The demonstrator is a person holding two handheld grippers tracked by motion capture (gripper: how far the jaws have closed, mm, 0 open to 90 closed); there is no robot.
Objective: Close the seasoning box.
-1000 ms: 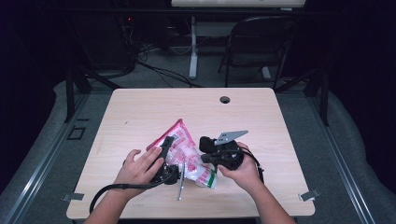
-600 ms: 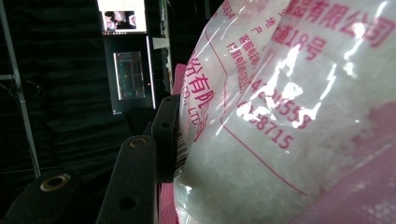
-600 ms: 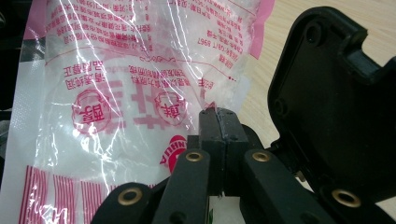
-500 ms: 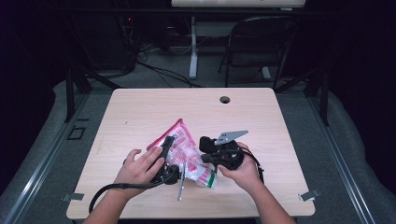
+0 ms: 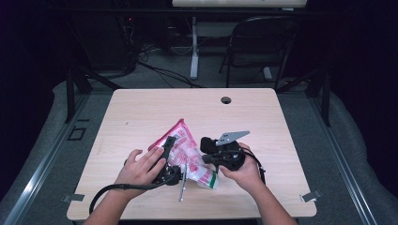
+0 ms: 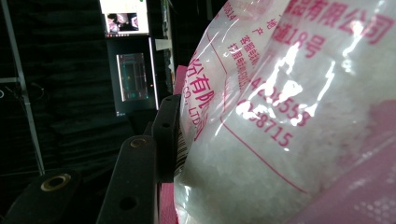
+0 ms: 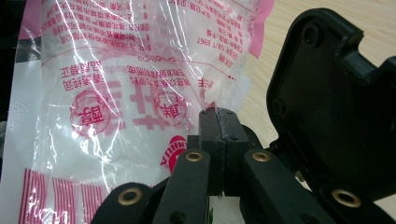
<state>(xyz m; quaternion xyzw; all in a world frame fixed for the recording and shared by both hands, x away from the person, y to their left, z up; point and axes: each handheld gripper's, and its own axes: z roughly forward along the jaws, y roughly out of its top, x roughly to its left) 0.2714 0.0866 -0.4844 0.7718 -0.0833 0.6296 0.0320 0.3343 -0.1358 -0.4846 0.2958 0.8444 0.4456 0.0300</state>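
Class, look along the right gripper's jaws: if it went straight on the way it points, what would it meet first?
The right gripper is pinched shut on the plastic bag of white grains, so it meets the bag at once; depth beyond is unclear.

The plastic bag (image 6: 289, 116) carries red print reading "LTD" and "18".

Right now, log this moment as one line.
left gripper: shut on bag | right gripper: shut on bag edge | bag: on table | rod: beside bag
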